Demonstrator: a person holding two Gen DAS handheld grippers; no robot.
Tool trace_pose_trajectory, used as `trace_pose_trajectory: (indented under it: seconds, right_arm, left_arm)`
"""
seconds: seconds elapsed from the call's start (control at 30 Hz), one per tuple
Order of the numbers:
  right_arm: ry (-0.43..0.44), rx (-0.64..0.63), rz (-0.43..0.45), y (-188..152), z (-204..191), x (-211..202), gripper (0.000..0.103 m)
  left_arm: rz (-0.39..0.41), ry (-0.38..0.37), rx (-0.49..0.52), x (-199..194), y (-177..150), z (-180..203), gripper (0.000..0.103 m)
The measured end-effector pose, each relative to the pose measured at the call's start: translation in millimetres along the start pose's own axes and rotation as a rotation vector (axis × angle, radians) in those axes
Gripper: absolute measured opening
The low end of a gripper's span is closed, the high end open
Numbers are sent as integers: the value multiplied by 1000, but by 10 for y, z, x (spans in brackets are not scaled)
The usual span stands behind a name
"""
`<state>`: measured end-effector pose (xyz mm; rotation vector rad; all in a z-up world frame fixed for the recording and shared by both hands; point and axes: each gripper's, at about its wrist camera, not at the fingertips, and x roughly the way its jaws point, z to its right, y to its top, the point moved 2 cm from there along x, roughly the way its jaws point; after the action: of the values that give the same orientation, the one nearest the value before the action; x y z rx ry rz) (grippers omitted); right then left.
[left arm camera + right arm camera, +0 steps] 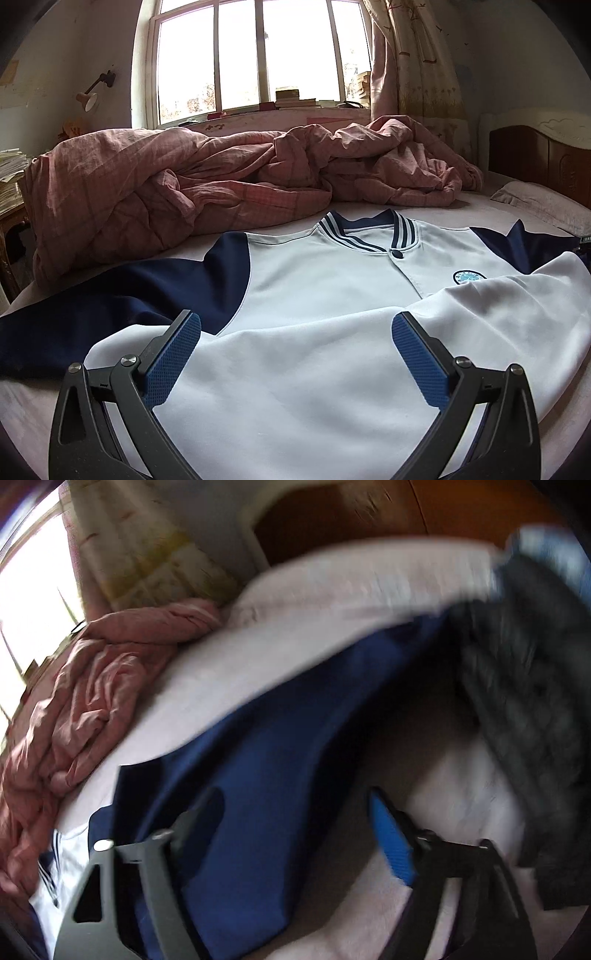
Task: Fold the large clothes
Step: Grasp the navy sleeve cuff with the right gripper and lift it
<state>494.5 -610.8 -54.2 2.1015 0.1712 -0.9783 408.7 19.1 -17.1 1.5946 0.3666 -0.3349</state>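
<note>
A white baseball jacket (325, 295) with navy sleeves, a striped collar and a round chest badge lies face up on the bed. Its lower part is folded up over the body. My left gripper (295, 332) is open and empty, low over the folded white cloth. In the blurred right wrist view, my right gripper (295, 812) is open, with the navy sleeve (266, 775) lying between its fingers. I cannot tell whether the fingers touch the sleeve.
A crumpled pink quilt (207, 184) lies along the far side of the bed under the window. A wooden headboard (535, 155) and a pillow (543, 203) stand at the right. A dark grey garment (528, 709) lies at the right of the sleeve.
</note>
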Motion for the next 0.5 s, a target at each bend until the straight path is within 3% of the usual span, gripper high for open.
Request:
trace_pose_trajectory:
  seconds: [0.03, 0.07, 0.1, 0.2, 0.33, 0.43, 0.5]
  right_arm:
    - [-6, 12, 6, -12, 31, 15, 43]
    - [12, 19, 8, -27, 53, 14, 10]
    - [64, 7, 10, -31, 22, -17, 4]
    - [132, -102, 91, -82, -224, -261, 4]
    - [389, -241, 165, -236, -790, -886, 4]
    - [469, -400, 169, -476, -1266, -1311, 4]
    - [523, -490, 123, -726, -1549, -1416, 4]
  left_arm:
    - [1, 3, -1, -2, 1, -8, 103]
    - [4, 7, 2, -8, 1, -4, 103]
    - [9, 8, 7, -15, 4, 1, 103]
    - [27, 15, 29, -50, 6, 43, 103]
    - [43, 19, 44, -81, 12, 70, 103]
    - [41, 25, 51, -78, 16, 83, 103]
    - [39, 25, 52, -67, 16, 84, 103]
